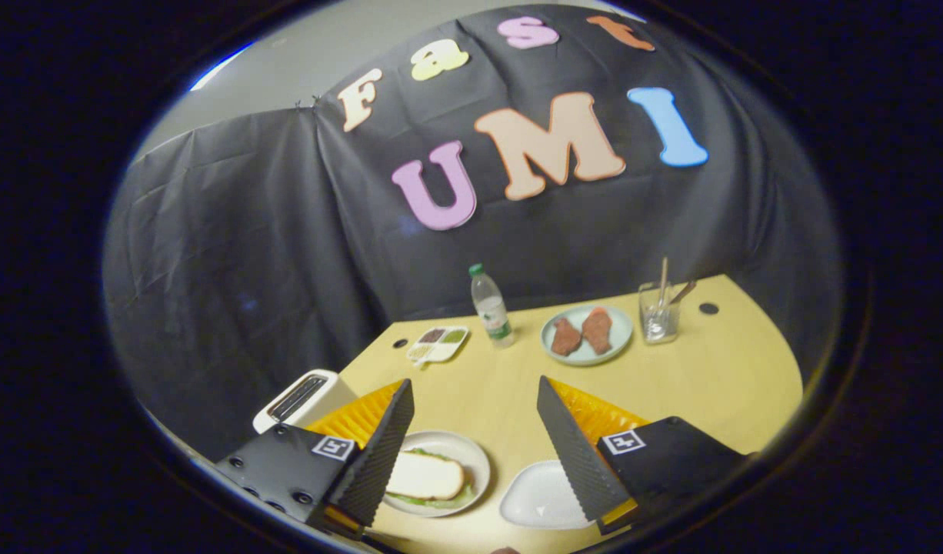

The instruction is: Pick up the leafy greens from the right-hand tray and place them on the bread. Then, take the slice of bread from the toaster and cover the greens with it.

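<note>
A finished sandwich sits on a round white plate [471, 462] at the lower centre of the frame, on a yellow table [718, 377]. The top slice of bread [425, 477] lies flat, its long axis running roughly left to right, and the leafy greens [433, 502] peek out beneath it along the near edge and at the far side. The slice's left end is hidden behind the left finger.

The gripper [475, 454] hangs above the table, tilted down toward the plate, its two fingers spread wide apart and holding nothing. The plate lies between them, nearer the left one. A white tray [537, 504], bare, sits just beside the plate at lower right, partly covered by the right finger.

The white toaster [302, 398] stands at the table's left edge, lower left of the frame, its slots facing up; whether anything is inside them is hard to make out.

Beyond the fingers, mid-frame, stand a small divided dish [438, 343], a water bottle [491, 306], a pale plate [587, 334] with two brown pieces, and a clear glass [659, 312] holding sticks.
</note>
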Demonstrator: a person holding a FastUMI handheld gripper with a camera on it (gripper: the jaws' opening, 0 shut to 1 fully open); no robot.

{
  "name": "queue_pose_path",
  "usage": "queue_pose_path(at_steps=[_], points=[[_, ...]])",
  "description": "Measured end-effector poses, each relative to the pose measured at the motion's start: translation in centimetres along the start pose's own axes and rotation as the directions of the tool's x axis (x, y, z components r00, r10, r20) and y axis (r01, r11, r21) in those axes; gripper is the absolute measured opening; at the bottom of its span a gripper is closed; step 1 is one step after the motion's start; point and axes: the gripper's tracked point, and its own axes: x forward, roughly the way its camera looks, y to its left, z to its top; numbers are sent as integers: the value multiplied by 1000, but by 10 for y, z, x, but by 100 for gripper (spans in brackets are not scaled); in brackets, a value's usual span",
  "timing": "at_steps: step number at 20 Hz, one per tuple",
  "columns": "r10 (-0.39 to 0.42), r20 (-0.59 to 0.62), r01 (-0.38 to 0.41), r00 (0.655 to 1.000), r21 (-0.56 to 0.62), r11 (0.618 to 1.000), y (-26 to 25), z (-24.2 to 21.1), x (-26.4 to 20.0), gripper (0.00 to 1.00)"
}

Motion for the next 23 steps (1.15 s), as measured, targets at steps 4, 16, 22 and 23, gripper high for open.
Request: queue_pose_path(at_steps=[4, 16, 22, 23], points=[[-102, 164, 117, 981, -81, 990, -30, 56, -29, 100], [-204, 372, 272, 906, -140, 952, -23, 121, -54, 100], [-193, 396, 266, 898, -138, 954, -14, 131, -54, 100], [-192, 400, 266, 896, -138, 954, -13, 132, -55, 100]])
